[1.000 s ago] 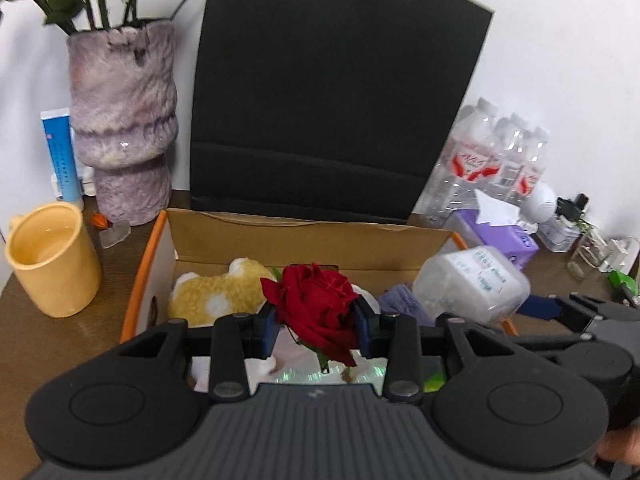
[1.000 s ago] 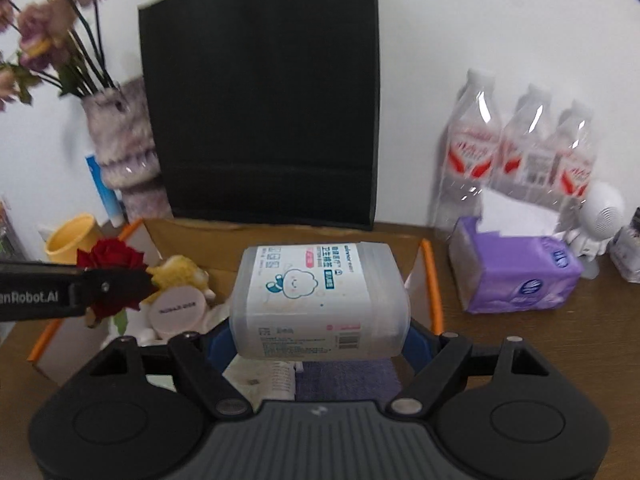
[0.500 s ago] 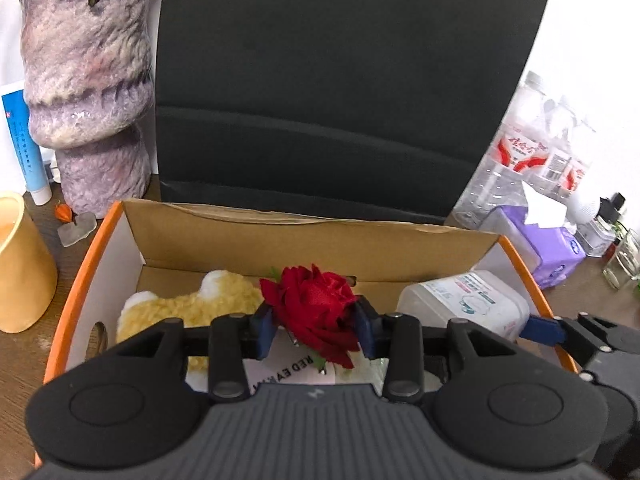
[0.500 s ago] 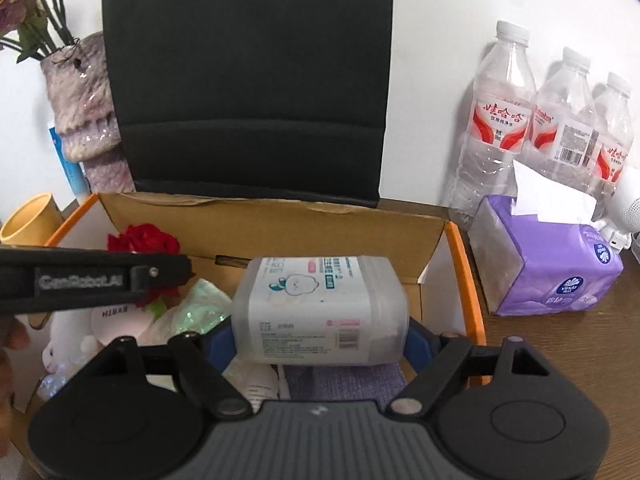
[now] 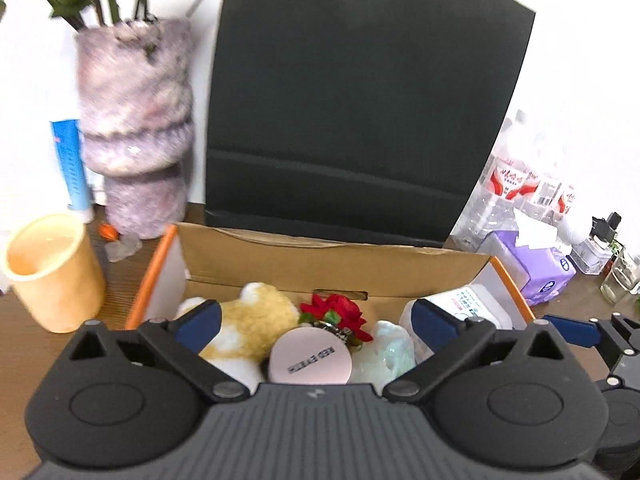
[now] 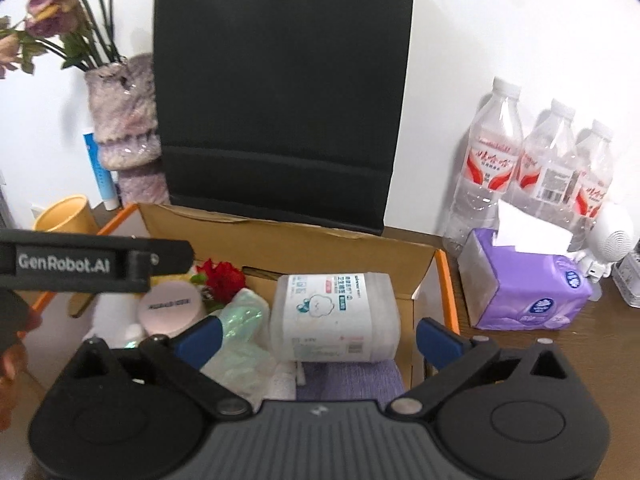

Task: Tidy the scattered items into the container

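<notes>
An open cardboard box (image 5: 320,258) with orange edges holds the items; it also shows in the right wrist view (image 6: 340,248). Inside lie a red rose (image 5: 338,314), a yellow plush toy (image 5: 252,320), a pink round compact (image 5: 310,360), a pale green crinkly bag (image 5: 390,354) and a clear wipes tub (image 6: 334,316). The rose (image 6: 220,278) and tub (image 5: 466,308) rest in the box, free of both grippers. My left gripper (image 5: 316,322) is open above the box's near side. My right gripper (image 6: 318,338) is open, just in front of the tub.
A black paper bag (image 5: 360,112) stands behind the box. A purple vase (image 5: 136,128), a blue tube (image 5: 72,164) and a yellow mug (image 5: 52,268) are at the left. Water bottles (image 6: 540,172), a purple tissue pack (image 6: 524,292) and small glass jars (image 5: 618,276) are at the right.
My left gripper opened and let the rose go into the box. My right gripper opened and let the wipes tub go into the box. Both grippers pulled back a little.
</notes>
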